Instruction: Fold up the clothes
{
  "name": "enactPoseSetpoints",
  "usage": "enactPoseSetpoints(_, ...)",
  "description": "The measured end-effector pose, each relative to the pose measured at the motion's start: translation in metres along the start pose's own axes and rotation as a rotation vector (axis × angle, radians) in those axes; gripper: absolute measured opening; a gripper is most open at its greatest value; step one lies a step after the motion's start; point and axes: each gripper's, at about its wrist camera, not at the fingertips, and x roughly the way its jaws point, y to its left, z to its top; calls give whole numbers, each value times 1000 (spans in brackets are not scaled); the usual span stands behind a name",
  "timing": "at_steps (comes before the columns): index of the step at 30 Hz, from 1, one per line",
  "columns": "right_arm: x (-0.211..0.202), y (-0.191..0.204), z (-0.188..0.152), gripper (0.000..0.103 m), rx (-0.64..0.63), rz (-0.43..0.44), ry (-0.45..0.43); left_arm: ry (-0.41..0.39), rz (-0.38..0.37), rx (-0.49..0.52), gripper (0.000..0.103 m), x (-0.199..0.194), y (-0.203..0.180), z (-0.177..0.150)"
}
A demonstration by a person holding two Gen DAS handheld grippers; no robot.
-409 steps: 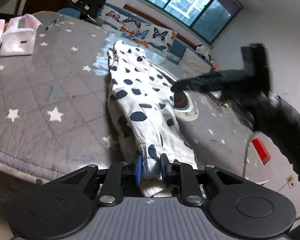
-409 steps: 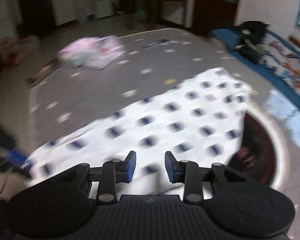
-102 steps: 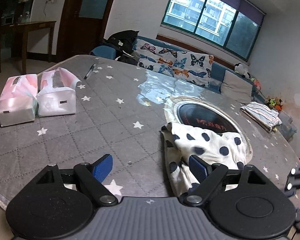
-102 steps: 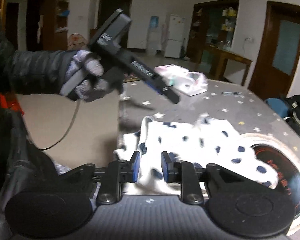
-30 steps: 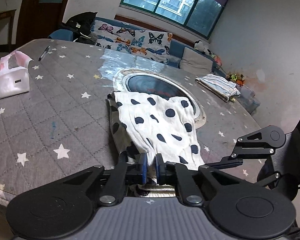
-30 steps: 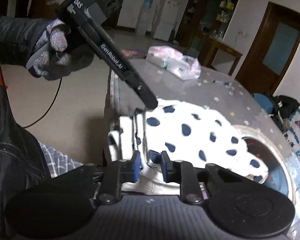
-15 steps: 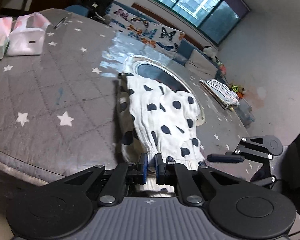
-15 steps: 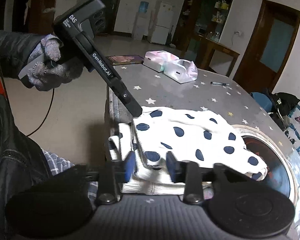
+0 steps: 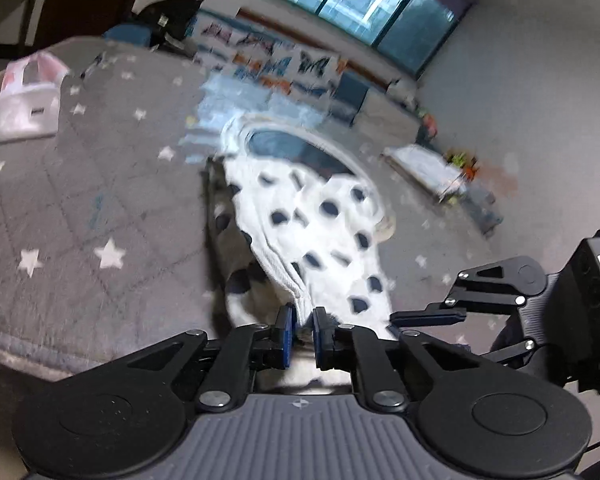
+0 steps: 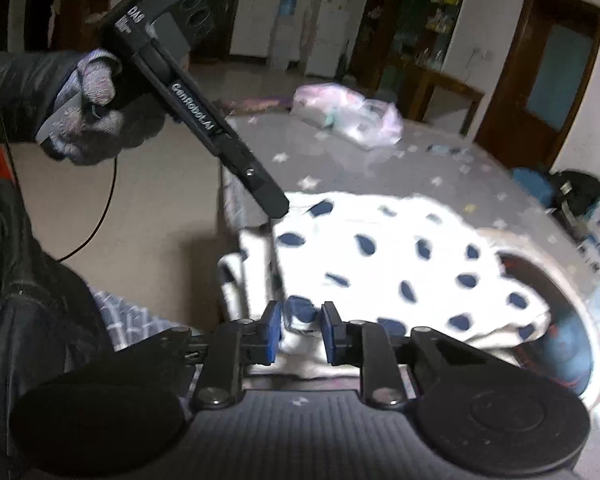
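Lying folded near the front edge of the grey star-patterned table [image 9: 100,208], the white garment with dark spots [image 9: 324,224] reaches from that edge back over part of the round inset plate [image 9: 284,146] in the tabletop. In the right wrist view the same garment [image 10: 400,256] shows doubled layers at its near end, with the dark round plate [image 10: 556,320] just beyond its far corner.

The left gripper [image 9: 302,332] has its blue pads almost together, nipping a ribbed hem of the garment between them, and the jaws are starting to part. The right gripper [image 10: 300,334] has its pads on either side of a fold at the garment's near edge; its jaws are closing, the cloth sits between them, and a gap is visible beside each pad, so it is not yet gripped.

A gloved hand [image 10: 88,120] holds the left gripper's handle, whose tip comes down onto the garment's corner. Pink and white bags [image 9: 24,108] sit at the far side of the table.
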Motion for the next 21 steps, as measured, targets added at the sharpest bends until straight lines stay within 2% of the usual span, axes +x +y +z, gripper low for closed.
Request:
enactPoseSetpoints(3, -6, -2, 1, 27, 9, 12, -15, -12, 22, 36, 22, -10, -3, 3)
enactPoseSetpoints(5, -19, -13, 5, 29, 61, 49, -44, -54, 41, 74, 35, -22, -8, 8)
enactPoseSetpoints(7, -27, -22, 8, 29, 90, 57, -66, -110, 55, 117, 36, -34, -16, 17)
enactPoseSetpoints(10, -32, -37, 12, 29, 134, 7, -91, -161, 15, 149, 33, -34, -28, 28)
enactPoseSetpoints(15, -19, -71, 9, 30, 247, -116, -86, -84, -56, 176, 33, 14, -41, 31)
enactPoseSetpoints(21, 0, -112, -7, 30, 400, -238, -48, 9, -73, 199, 34, 49, -42, 21)
